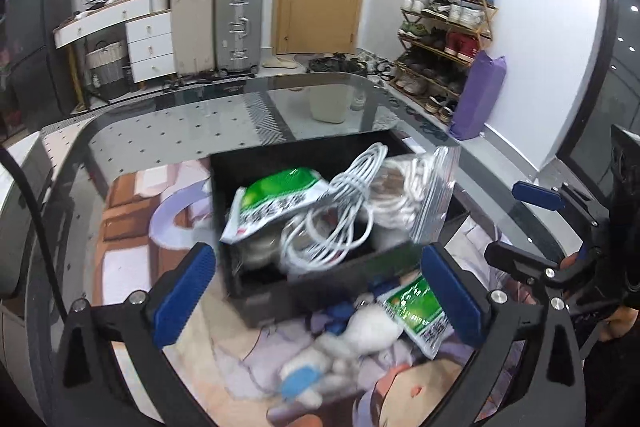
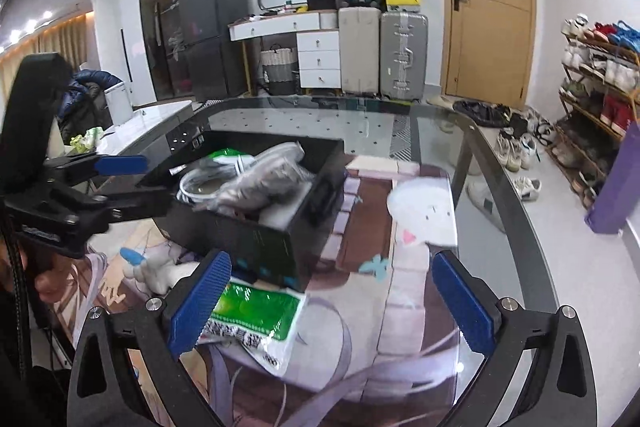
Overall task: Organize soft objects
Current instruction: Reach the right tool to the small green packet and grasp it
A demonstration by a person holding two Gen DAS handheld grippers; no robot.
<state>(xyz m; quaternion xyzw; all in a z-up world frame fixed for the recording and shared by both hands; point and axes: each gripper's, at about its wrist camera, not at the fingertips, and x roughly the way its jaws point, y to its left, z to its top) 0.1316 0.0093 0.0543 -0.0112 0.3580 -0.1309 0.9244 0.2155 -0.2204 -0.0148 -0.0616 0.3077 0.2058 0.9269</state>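
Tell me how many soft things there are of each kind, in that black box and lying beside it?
Green-and-white plastic packets: 2, one in the black box at, one on the mat.
Coiled white cables: 1.
Clear zip bags: 1.
White plush toys with blue parts: 1.
Total: 5.

Cable coil (image 1: pixel 340 211) seemingly in box (image 1: pixel 296 291)

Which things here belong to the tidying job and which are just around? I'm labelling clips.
Job: black box, coiled white cable, green packet outside the box, white plush toy.
Lying about: suitcases, shoe rack, purple bag.
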